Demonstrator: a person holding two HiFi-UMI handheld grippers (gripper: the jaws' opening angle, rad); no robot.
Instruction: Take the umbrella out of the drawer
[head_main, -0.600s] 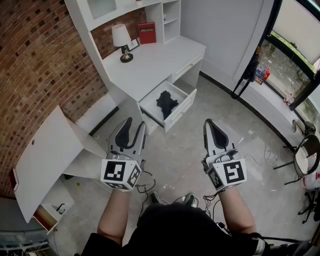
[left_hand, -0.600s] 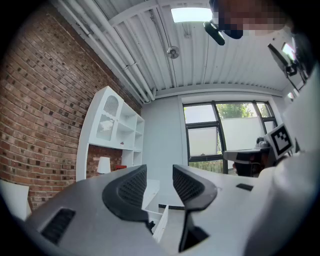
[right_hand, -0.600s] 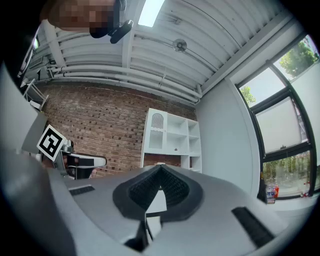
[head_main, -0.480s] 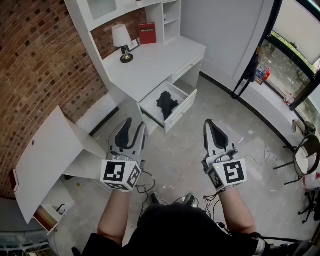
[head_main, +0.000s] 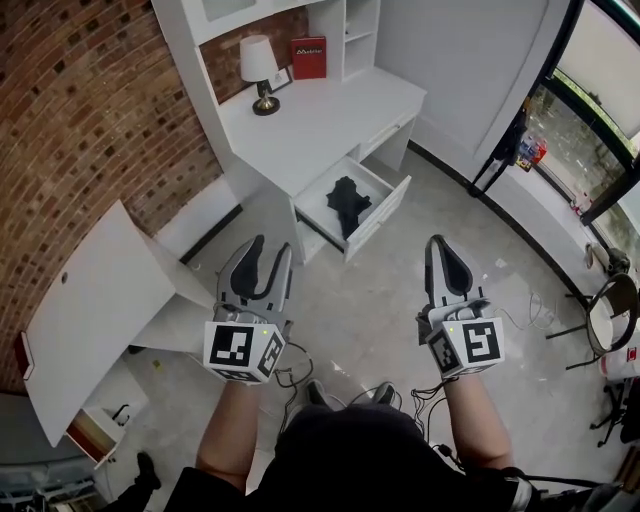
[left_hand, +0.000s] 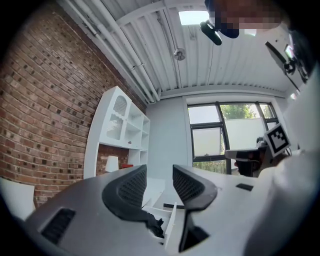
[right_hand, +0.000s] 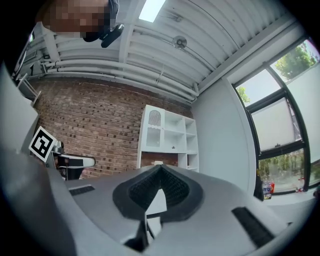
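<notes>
A white tabletop (head_main: 310, 125) stands at the far side, next to the brick wall (head_main: 90, 110). One drawer (head_main: 378, 218) under it is pulled out. The umbrella (head_main: 348, 197) lies inside the drawer, a black bundle on the white bottom. Nothing touches it.

A lamp (head_main: 259, 65) and a red book (head_main: 308, 57) stand at the far end of the tabletop.

The person holds both tongs out flat over the floor (head_main: 370, 300), on the near side of the drawer and well apart from it. The left tongs (head_main: 268, 250) have their jaws apart, with nothing between them. Through the gap, the left gripper view shows the open drawer and a bit of the black umbrella. The right tongs (head_main: 437, 245) have their jaws pressed together and hold nothing.

A big white board (head_main: 90, 310) leans on the left, near the brick wall.
</notes>
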